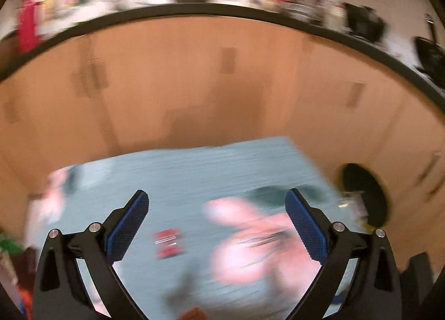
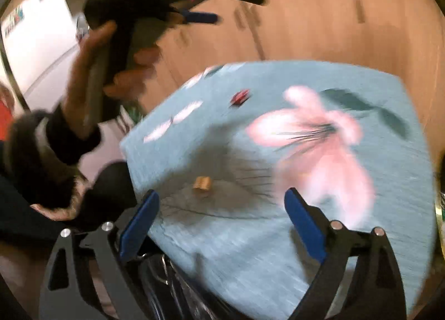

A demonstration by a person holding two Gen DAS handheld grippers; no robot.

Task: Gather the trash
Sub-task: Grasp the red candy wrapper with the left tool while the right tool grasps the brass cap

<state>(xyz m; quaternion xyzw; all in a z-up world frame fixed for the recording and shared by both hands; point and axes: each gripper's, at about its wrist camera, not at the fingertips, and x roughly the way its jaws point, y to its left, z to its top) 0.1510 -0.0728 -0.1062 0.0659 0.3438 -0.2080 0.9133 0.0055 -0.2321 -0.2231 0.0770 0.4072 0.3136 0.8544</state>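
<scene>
Both tongs, left tongs (image 1: pixel 217 206) and right tongs (image 2: pixel 221 204), gape empty; the blurred view suggests haste, so the cork (image 2: pixel 202 183) ahead could roll away.

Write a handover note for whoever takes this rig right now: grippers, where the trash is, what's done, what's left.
Left gripper: open, nothing between the fingers.
Right gripper: open, nothing between the fingers.
Trash in view on the blue floral cloth: a small red wrapper toward the far side, a small tan cork-like piece nearer the right gripper, and white scraps along the cloth's left edge. All are blurred, so check what each one is.
Done: cannot tell from these views; neither gripper carries anything.
Left: the pieces on the cloth. A black, shiny, bag-like thing lies under the right gripper; the tan piece looks nearest.
</scene>
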